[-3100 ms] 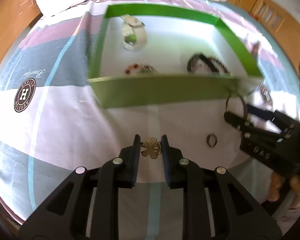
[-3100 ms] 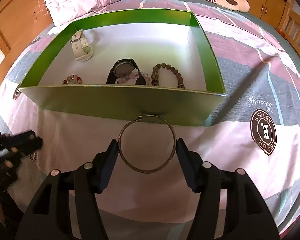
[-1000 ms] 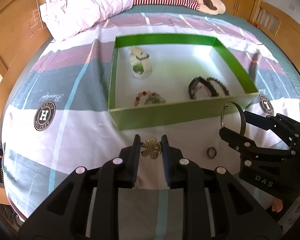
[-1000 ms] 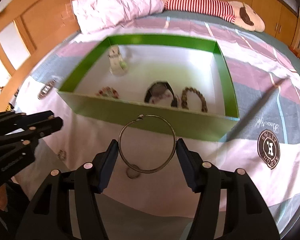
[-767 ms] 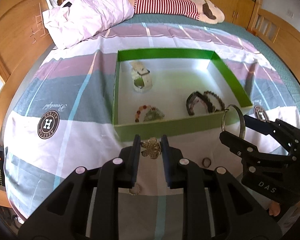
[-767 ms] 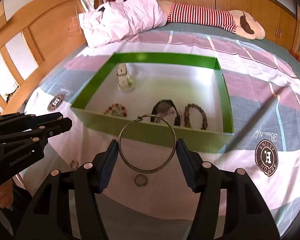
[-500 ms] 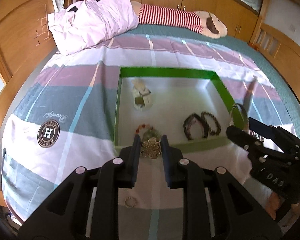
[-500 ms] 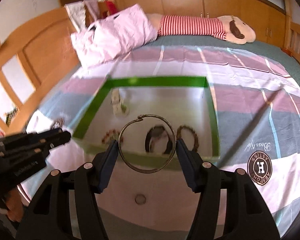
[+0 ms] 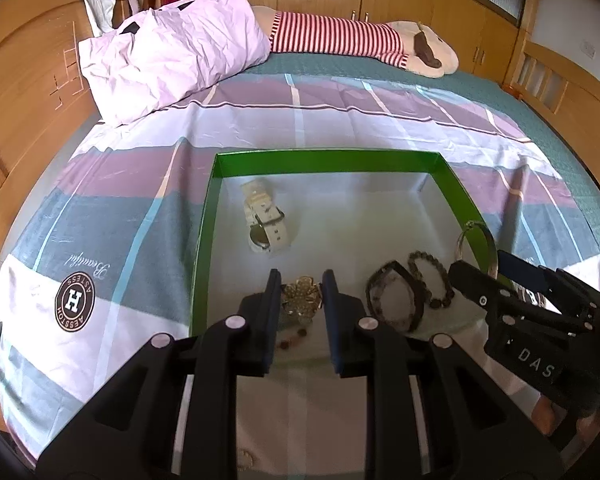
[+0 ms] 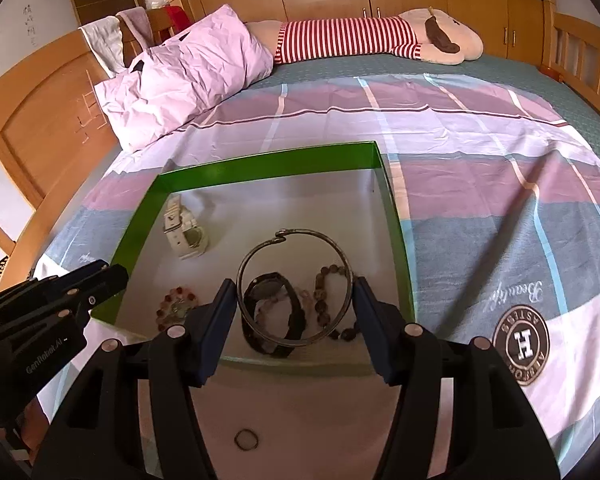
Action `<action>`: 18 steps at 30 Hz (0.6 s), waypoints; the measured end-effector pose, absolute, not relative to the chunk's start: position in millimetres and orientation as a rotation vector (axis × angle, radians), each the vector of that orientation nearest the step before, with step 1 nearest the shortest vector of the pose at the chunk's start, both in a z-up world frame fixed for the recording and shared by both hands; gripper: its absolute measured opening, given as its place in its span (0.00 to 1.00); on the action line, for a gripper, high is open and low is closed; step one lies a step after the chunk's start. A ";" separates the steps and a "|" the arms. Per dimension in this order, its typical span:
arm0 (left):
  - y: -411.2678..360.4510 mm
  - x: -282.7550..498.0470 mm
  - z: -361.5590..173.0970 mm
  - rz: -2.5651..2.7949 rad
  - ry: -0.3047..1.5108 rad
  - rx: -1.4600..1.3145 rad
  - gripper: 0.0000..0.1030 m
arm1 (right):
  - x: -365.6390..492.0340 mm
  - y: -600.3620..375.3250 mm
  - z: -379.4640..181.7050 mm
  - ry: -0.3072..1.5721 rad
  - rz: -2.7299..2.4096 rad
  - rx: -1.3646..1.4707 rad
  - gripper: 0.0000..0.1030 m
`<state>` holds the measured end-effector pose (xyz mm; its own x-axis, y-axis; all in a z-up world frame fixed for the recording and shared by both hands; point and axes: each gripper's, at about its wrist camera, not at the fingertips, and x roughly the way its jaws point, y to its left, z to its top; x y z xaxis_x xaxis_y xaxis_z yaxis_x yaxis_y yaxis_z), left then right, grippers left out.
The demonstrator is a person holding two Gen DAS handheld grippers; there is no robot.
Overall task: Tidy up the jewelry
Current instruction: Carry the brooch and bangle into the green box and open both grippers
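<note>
Left gripper (image 9: 301, 294): tilted steeply downward over the near part of the box; its two black fingers are clamped on a gold flower brooch (image 9: 301, 299), which sits upright between the pads, above the box floor
Right gripper (image 10: 296, 294): also angled steeply down, beside the left one and over the near right part of the box; its fingers stand wide, pressing on both sides of a thin metal bangle (image 10: 296, 286); the ring faces the camera, its clasp at the top
Loose ring (image 10: 246, 439): small, lying on the bedspread (image 10: 480, 216) in front of the box, below the right gripper
Green box (image 10: 268, 164): open, shallow, with a white floor, resting on the striped bedspread
Inside the box, near side: a red bead bracelet (image 10: 176, 306) at left; a black watch (image 10: 274, 312) and a brown bead bracelet (image 10: 326, 292) at right, just beside each other
Inside the box, farther back: a white watch (image 9: 265, 224) on its side near the left wall
Far end of the bed: a crumpled pink pillow (image 9: 172, 52); a plush toy in red and white stripes (image 9: 364, 40); wooden cabinets behind
</note>
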<state>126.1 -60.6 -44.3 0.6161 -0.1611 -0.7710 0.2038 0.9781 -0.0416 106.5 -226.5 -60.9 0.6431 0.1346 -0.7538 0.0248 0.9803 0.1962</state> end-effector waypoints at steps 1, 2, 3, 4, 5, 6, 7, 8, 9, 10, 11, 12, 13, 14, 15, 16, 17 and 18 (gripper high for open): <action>-59.6 128.9 -46.0 -0.204 0.879 0.045 0.20 | 110.9 -227.4 -65.1 0.879 0.064 0.191 0.58; -58.2 133.3 -50.4 -0.194 0.882 0.037 0.20 | 114.4 -229.0 -70.3 0.892 0.061 0.189 0.58; -57.4 137.3 -54.9 -0.186 0.894 0.035 0.20 | 116.7 -230.5 -74.6 0.904 0.057 0.192 0.58; -57.1 139.7 -58.8 -0.182 0.905 0.033 0.20 | 119.2 -232.5 -79.9 0.921 0.053 0.201 0.58; -56.7 142.8 -63.2 -0.179 0.918 0.029 0.20 | 121.5 -234.0 -83.9 0.932 0.055 0.209 0.58; -55.6 146.3 -68.5 -0.177 0.934 0.022 0.20 | 122.8 -233.7 -86.2 0.938 0.057 0.210 0.58; -54.8 149.2 -73.1 -0.175 0.948 0.019 0.20 | 124.2 -233.4 -88.6 0.945 0.056 0.205 0.58; -54.4 151.0 -75.9 -0.173 0.957 0.018 0.20 | 125.1 -232.6 -90.5 0.951 0.054 0.197 0.58; -54.2 153.5 -79.1 -0.169 0.968 0.016 0.20 | 125.5 -232.3 -92.0 0.955 0.054 0.191 0.58; -54.3 154.9 -80.8 -0.168 0.974 0.013 0.21 | 125.8 -231.4 -92.6 0.956 0.055 0.186 0.58; -54.3 156.1 -81.8 -0.170 0.980 0.007 0.21 | 125.0 -230.2 -92.3 0.955 0.057 0.176 0.58; -54.1 157.5 -82.4 -0.171 0.984 -0.004 0.21 | 125.0 -229.6 -92.1 0.954 0.063 0.173 0.59; -53.6 158.0 -82.2 -0.168 0.983 -0.013 0.22 | 124.7 -229.6 -91.8 0.954 0.068 0.173 0.60; -53.2 158.3 -81.9 -0.168 0.981 -0.024 0.24 | 123.4 -229.0 -90.6 0.953 0.076 0.176 0.63; -53.6 158.1 -81.9 -0.170 0.981 -0.029 0.27 | 123.2 -228.4 -89.9 0.950 0.080 0.178 0.66; -54.6 157.7 -81.9 -0.170 0.980 -0.029 0.30 | 122.2 -227.6 -88.5 0.947 0.085 0.177 0.66; -54.7 156.8 -81.7 -0.168 0.978 -0.024 0.31 | 121.8 -227.3 -87.5 0.945 0.089 0.175 0.67; -55.4 155.8 -81.5 -0.165 0.974 -0.015 0.32 | 120.4 -226.5 -86.3 0.942 0.096 0.173 0.67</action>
<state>155.8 -55.4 -81.5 0.5503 -0.1465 -0.8220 0.1327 0.9873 -0.0872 120.4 -226.5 -86.3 0.5851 0.1569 -0.7957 -0.0061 0.9819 0.1891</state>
